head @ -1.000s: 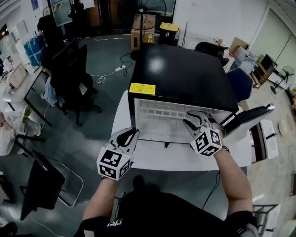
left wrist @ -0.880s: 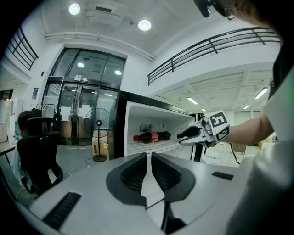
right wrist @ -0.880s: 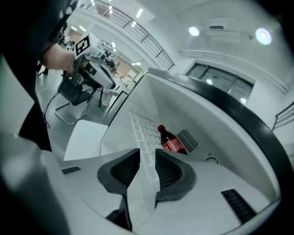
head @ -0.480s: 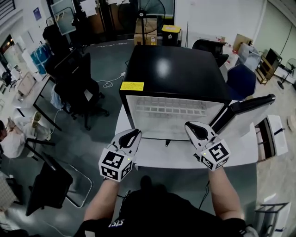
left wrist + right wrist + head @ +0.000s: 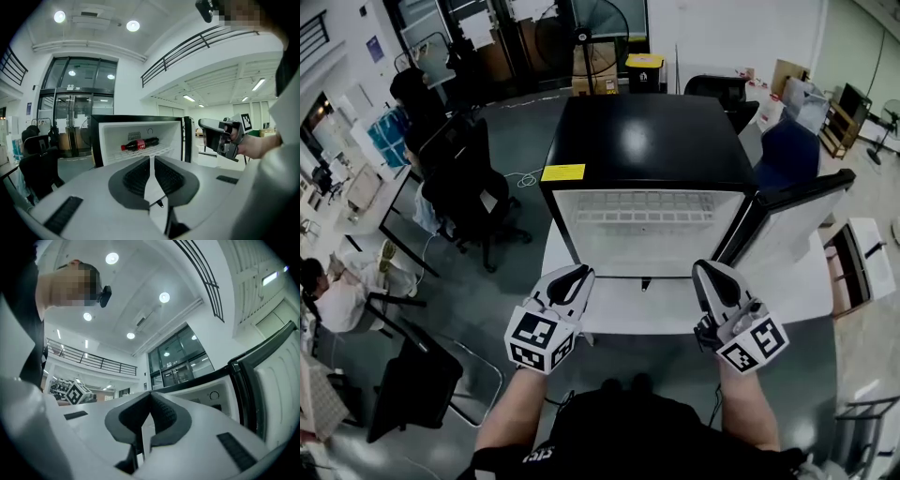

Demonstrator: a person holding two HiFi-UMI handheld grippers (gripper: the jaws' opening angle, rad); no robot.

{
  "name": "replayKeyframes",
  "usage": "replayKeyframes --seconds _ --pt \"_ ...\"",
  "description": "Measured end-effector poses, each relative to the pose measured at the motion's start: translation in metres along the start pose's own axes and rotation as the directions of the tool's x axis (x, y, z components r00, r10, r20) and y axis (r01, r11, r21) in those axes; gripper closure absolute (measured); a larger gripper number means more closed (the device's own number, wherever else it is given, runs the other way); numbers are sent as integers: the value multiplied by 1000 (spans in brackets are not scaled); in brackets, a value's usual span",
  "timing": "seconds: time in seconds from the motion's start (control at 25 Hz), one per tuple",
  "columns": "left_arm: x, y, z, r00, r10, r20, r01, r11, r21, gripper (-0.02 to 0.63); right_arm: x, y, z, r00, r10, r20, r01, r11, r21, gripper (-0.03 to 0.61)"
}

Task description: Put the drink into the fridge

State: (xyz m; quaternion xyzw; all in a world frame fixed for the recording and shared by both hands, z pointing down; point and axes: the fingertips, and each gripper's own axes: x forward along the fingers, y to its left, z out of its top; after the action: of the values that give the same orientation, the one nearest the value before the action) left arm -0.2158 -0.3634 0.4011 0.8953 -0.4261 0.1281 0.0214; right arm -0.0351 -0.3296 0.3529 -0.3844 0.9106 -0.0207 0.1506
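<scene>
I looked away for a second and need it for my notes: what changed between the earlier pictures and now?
The right gripper pulled back out of the fridge toward the person. Its jaws have just been closing, with nothing between them. The left gripper stayed shut near the fridge's left corner. The door stayed open. The bottle lies on the shelf.

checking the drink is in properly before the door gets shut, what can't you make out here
- Left gripper view: the bottle lies in the fridge, but its label is too small to read.
- Head view: the bottle does not show; the fridge's black top seems to cover it.
- Right gripper view: it is tilted upward, so the bottle is out of frame.
</scene>
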Motion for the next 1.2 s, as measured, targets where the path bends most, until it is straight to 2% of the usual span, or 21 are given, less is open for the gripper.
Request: replayKeyframes --seconds 0.12,0.24,0.4,0.6,0.72,0.88,1.04,1.2 --pt "-7 -3 0 999 -27 20 27 1000 15 569 -8 16 10 1000 -5 19 5 1000 -23 565" --pt "-16 -4 -1 998 -50 32 49 998 27 569 -11 30 14 1000 -20 -4 19 997 -79 565" --pt "-36 3 -11 995 -91 49 90 996 22 569 -8 49 6 995 -96 -24 94 992 -88 566" --pt "-53 7 -27 991 -107 77 107 994 3 569 -19 63 -22 977 -195 -86 187 979 -85 566" --pt "-59 0 -26 990 -113 81 113 994 0 569 -33 64 -23 967 -229 -108 219 971 -93 566" --pt "-58 -7 -21 992 -97 79 97 995 9 569 -43 61 -15 965 -239 -111 225 966 -128 566" --pt "-47 -12 -5 993 -63 96 65 998 -14 569 -46 49 -6 967 -219 -131 201 970 -136 566" --pt "-35 -27 5 993 -62 101 64 998 -21 569 -50 37 5 970 -202 -138 182 972 -147 566"
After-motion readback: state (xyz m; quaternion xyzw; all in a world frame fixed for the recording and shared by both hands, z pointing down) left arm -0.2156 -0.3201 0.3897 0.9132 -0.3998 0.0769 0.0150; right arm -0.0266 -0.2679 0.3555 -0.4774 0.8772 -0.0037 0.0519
